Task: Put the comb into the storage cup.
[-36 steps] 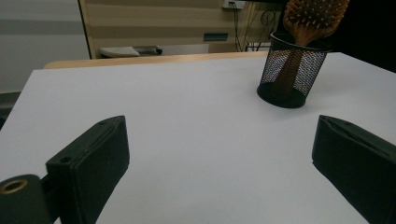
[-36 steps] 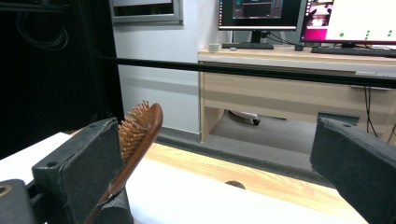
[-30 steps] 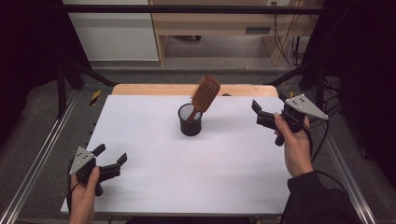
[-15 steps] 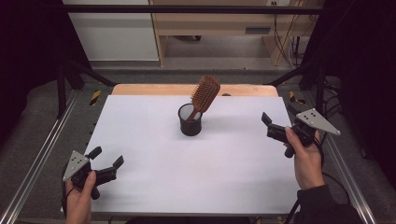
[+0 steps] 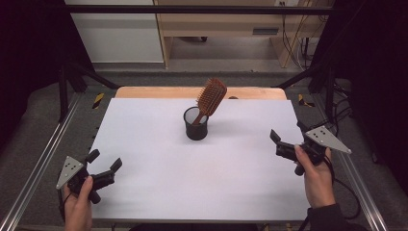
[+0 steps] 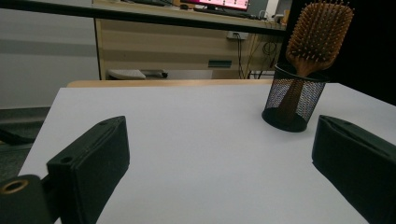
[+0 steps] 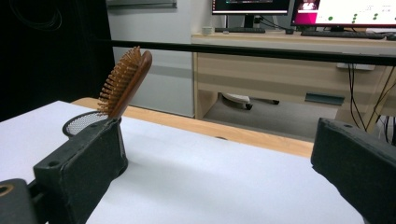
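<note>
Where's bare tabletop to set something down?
Nearly everywhere. The white table is bare left of the mesh cup and across the near half between the left claw and right claw. Only the cup holding the wooden hairbrush occupies centre-back.

Hairbrush (image 5: 210, 97) handle hidden inside the black mesh cup (image 5: 196, 130) near the table's far edge. In the right gripper view, a near jaw hides the cup's lower part.

text: none legible | monitors (image 7: 327, 9): screen contents too small to read
</note>
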`<state>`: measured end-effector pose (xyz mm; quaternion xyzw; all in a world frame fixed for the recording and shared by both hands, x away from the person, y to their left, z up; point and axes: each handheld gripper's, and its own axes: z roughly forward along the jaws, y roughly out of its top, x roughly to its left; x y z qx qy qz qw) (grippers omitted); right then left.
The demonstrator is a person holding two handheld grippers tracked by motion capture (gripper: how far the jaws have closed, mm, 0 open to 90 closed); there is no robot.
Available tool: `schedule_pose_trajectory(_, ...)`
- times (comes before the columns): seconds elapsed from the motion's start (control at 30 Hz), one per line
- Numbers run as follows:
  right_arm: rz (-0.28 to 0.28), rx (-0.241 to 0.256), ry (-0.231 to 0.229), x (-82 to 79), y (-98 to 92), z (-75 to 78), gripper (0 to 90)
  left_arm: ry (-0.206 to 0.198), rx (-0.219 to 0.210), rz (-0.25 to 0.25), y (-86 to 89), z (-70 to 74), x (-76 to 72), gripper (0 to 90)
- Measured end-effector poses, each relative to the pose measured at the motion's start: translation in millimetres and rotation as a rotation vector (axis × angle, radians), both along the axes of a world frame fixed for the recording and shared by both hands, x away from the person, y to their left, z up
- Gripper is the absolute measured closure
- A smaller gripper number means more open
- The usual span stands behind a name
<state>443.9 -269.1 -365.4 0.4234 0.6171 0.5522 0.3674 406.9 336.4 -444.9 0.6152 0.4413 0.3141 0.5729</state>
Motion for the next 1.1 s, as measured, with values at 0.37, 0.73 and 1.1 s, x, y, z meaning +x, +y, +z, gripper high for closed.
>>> schedule_pose_trajectory(0.37, -0.031, 0.005, 0.033, -12.1, -7.4, -29.3, 4.3, -0.014, 0.002, -0.008, -1.1, 1.1, -0.2, 4.5)
schedule_pose_trajectory(0.73, -0.029, 0.015, 0.043, -21.3, -10.7, -47.9, 3.9, -0.029, -0.009, -0.008, -1.6, 2.6, -0.4, 4.4)
schedule_pose_trajectory(1.1, 0.012, 0.001, 0.056, -25.3, 1.1, -63.8, 3.0, -0.042, -0.019, -0.013, -1.7, 2.8, -1.8, 4.2)
